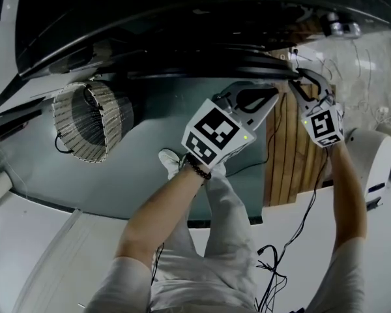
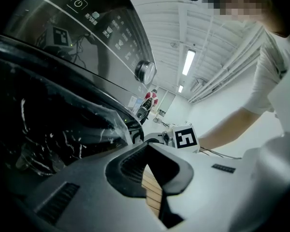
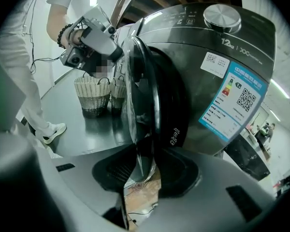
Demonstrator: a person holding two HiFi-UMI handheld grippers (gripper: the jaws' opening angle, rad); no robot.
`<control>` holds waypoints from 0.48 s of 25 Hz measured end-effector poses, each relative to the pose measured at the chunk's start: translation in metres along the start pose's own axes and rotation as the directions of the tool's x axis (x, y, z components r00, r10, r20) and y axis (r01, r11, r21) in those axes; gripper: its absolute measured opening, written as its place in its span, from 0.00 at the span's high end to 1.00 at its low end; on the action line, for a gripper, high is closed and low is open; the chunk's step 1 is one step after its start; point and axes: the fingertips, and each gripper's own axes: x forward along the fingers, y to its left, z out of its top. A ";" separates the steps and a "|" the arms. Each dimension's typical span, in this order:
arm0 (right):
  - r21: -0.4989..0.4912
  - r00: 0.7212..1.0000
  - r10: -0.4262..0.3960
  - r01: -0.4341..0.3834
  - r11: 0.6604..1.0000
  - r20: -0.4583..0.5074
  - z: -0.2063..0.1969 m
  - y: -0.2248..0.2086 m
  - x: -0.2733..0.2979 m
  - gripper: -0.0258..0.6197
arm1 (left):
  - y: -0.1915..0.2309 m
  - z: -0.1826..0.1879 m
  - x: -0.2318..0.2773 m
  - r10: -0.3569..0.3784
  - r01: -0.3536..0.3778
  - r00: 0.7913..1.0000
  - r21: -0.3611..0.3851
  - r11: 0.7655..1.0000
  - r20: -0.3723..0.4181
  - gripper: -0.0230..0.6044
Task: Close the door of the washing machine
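Dark grey casing: one washing machine (image 3: 217, 81) and one door (image 3: 146, 95). The door stands open, swung out from the drum front, and is seen edge-on in the right gripper view. Two claws are present. The right claw (image 3: 135, 178) has its jaws apart with the door's lower rim between them. A gap shows on the left jaw's side, so the rim is not clamped. The left claw (image 2: 147, 149) has its jaws together with nothing between them. The head view places it just beside the right claw at the door's edge, but contact with the door cannot be confirmed. One wicker basket (image 1: 85, 122) stands on the floor (image 1: 32, 168) in the head view. The right gripper view shows a second wicker shape at the door's glass, possibly a reflection; this cannot be determined. Only the right gripper view shows the one blue energy label (image 3: 234, 98) on the casing. Only the left gripper view shows the power symbol (image 2: 77, 4) on the control panel. One dial (image 3: 222, 17) appears in both gripper views. One white shoe (image 1: 171, 163) shows in the head view and the right gripper view only.
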 end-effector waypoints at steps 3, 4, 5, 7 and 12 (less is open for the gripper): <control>0.000 1.000 -0.002 0.002 1.000 -0.002 0.001 -0.005 0.004 0.76 | 0.008 0.004 0.002 0.020 -0.020 1.000 0.011 1.000 0.003 0.96; 0.000 1.000 -0.004 0.004 1.000 -0.002 0.002 -0.008 0.006 0.76 | 0.011 0.005 0.003 0.026 -0.026 1.000 0.017 1.000 0.005 0.96; -0.001 1.000 -0.006 0.006 1.000 -0.001 0.002 -0.010 0.007 0.76 | 0.013 0.007 0.003 0.031 -0.031 1.000 0.023 0.999 0.006 0.96; -0.003 1.000 -0.010 0.010 1.000 0.000 0.004 -0.014 0.009 0.76 | 0.016 0.008 0.003 0.039 -0.040 0.999 0.034 0.999 0.008 0.96; -0.006 0.999 -0.032 0.032 0.999 -0.001 0.006 -0.026 0.015 0.75 | 0.028 0.012 0.002 0.070 -0.071 0.997 0.040 0.997 0.018 0.96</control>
